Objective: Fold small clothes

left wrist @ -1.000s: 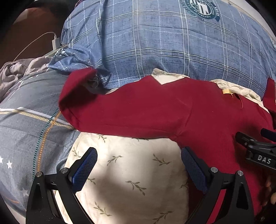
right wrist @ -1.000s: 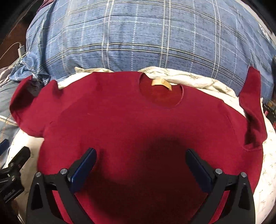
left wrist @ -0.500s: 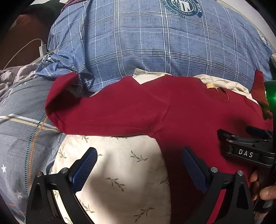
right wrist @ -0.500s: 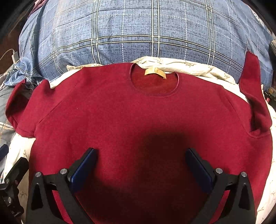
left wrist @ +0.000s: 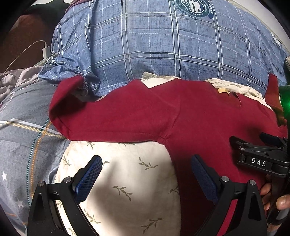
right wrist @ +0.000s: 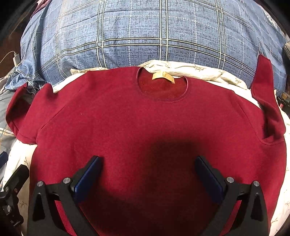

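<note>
Sweater [right wrist: 137, 123]: dark red, crew neck, spread flat and face up on the cream leaf-print sheet [left wrist: 130, 174] of the bed; I see its collar toward the head of the bed.
Neck label [right wrist: 163, 76]: tan, inside the collar, just below the pillow edge.
Sleeve on my left [left wrist: 101, 116]: stretched out sideways, its cuff end resting against the corner of the plaid pillow.
Sleeve on my right [right wrist: 266, 98]: bent upward, its cuff standing against the pillow.
Blue plaid pillow [right wrist: 154, 36]: at the head of the bed, touching the sweater's shoulders; a round printed crest [left wrist: 193, 7] shows near its top.
Grey quilt [left wrist: 23, 130]: at the bed's left edge, with stars and stripes, beside the left sleeve.
Charger and white cable [left wrist: 45, 50]: beyond the pillow's left corner.
Left tool [left wrist: 145, 170]: released, fingers wide apart, hovering over the sheet and the sweater's left side seam, gripping nothing.
Right tool [right wrist: 148, 168]: released, fingers wide apart above the sweater's lower chest, gripping nothing; its shadow falls on the cloth.
</note>
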